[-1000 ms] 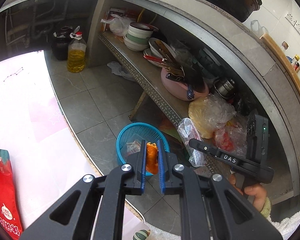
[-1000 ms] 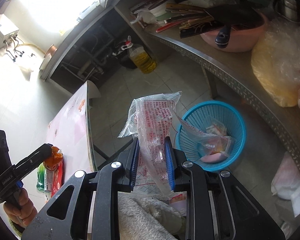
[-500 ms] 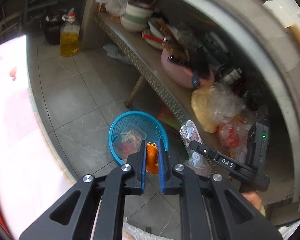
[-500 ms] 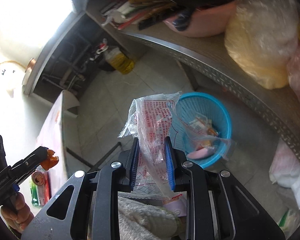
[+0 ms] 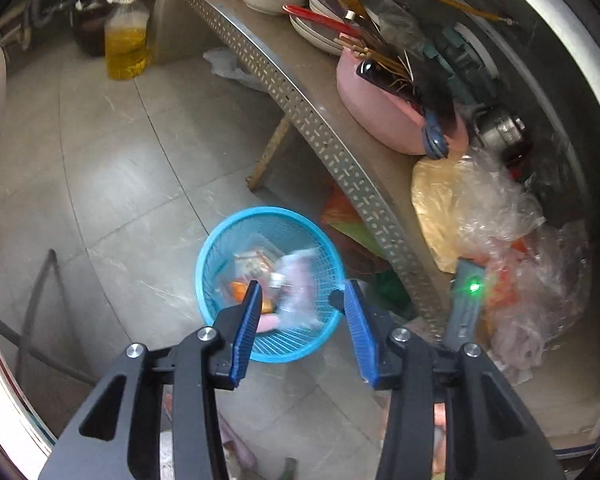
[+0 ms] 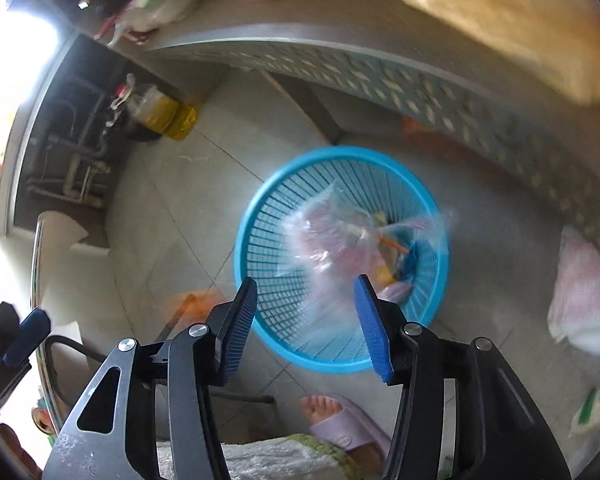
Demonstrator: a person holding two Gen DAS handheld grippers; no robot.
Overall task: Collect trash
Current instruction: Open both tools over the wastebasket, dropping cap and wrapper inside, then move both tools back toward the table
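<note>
Both tongs, left (image 5: 302, 312) and right (image 6: 305, 312), were opening, gripping nothing; my clear wrapper (image 6: 328, 248) blurred over the blue basket (image 6: 260, 208).

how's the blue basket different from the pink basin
The basket stands on the floor tiles; the basin sits on the metal shelf above. The basket has slatted, see-through walls; the basin's are solid. The basket holds wrappers and a clear plastic bag; the basin holds utensils, with dark handles and sticks poking over its rim. Both are round, open-topped plastic containers.
</note>
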